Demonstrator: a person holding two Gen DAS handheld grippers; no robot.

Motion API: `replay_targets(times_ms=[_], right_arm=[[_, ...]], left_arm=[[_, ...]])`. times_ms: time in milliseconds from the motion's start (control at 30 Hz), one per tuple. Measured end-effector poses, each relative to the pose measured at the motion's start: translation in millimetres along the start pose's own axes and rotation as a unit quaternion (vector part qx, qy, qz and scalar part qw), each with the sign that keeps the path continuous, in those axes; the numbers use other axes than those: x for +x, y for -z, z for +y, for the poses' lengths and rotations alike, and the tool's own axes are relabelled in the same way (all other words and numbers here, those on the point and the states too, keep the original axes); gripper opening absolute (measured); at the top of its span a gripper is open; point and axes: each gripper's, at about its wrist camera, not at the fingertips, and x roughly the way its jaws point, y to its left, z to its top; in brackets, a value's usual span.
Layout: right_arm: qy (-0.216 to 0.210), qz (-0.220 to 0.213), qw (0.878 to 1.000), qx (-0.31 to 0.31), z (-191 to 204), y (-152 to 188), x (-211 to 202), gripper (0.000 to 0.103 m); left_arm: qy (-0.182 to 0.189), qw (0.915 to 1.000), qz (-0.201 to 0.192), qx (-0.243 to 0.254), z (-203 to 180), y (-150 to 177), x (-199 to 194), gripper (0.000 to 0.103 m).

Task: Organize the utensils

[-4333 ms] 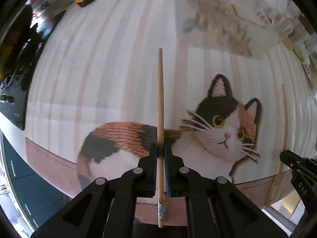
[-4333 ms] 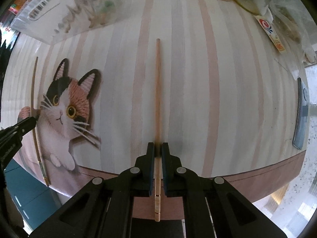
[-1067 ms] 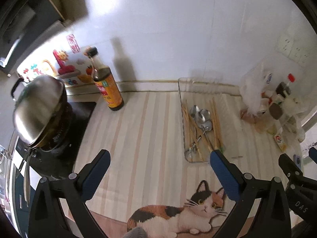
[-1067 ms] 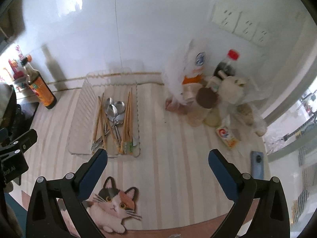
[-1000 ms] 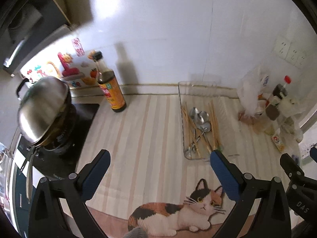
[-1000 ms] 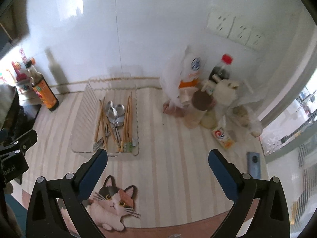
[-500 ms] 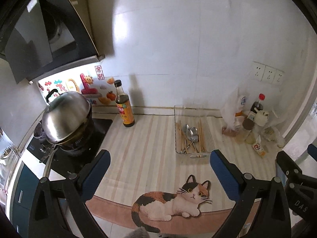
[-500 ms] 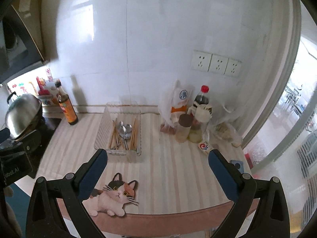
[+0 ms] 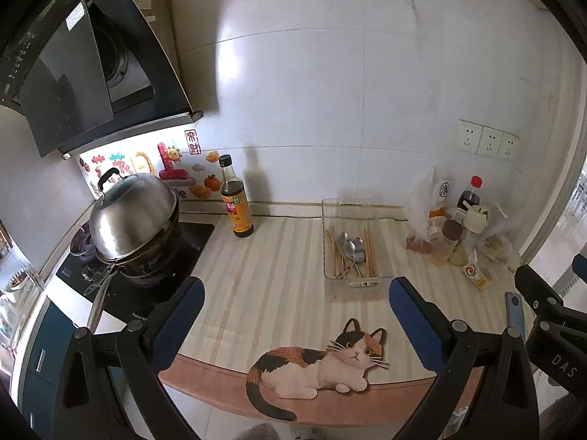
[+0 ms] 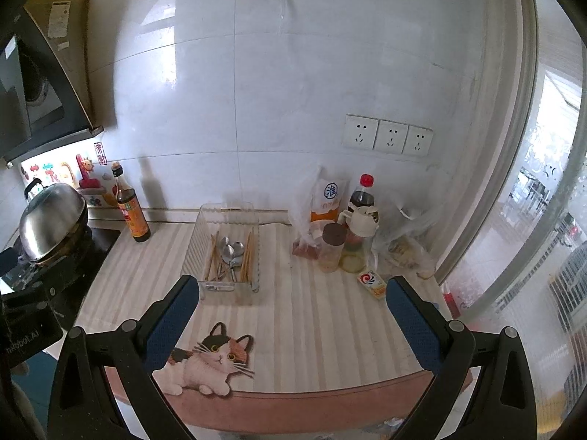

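Observation:
A clear plastic tray [image 9: 332, 209] [image 10: 194, 242] stands at the back of the striped counter mat. Wooden chopsticks [image 9: 369, 249] [image 10: 248, 255] lie along both its sides and metal spoons [image 9: 349, 247] [image 10: 230, 250] lie between them. My left gripper [image 9: 296, 321] is wide open and empty, held high and well back from the counter. My right gripper [image 10: 289, 317] is also wide open and empty, equally far back. The right gripper's body shows at the right edge of the left wrist view [image 9: 550, 315].
A cat picture [image 9: 323, 359] lies on the mat's front edge. A soy sauce bottle [image 9: 235, 205] stands left of the tray, a lidded wok [image 9: 132, 220] on the stove further left. Bottles, jars and bags [image 10: 352, 234] crowd the right; a phone [image 9: 513, 311] lies there.
Both grippers earlier held one chopstick each; now both are open and empty. Over the last second both pulled up and back, so the counter looks smaller.

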Motion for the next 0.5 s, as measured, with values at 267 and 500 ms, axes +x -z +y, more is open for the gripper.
replay_targets(times_ms=[267, 500], right_arm=[[-0.001, 0.003, 1.000, 0.002, -0.2, 1.6, -0.6, 0.103], [-0.011, 0.013, 1.000, -0.004, 2.0, 4.9, 7.2, 0.103]], left_arm=[[-0.005, 1.0000, 0.004, -0.003, 0.4, 3.1, 2.4, 0.103], [-0.014, 0.9998, 0.016, -0.003, 2.0, 7.2, 7.6, 0.103]])
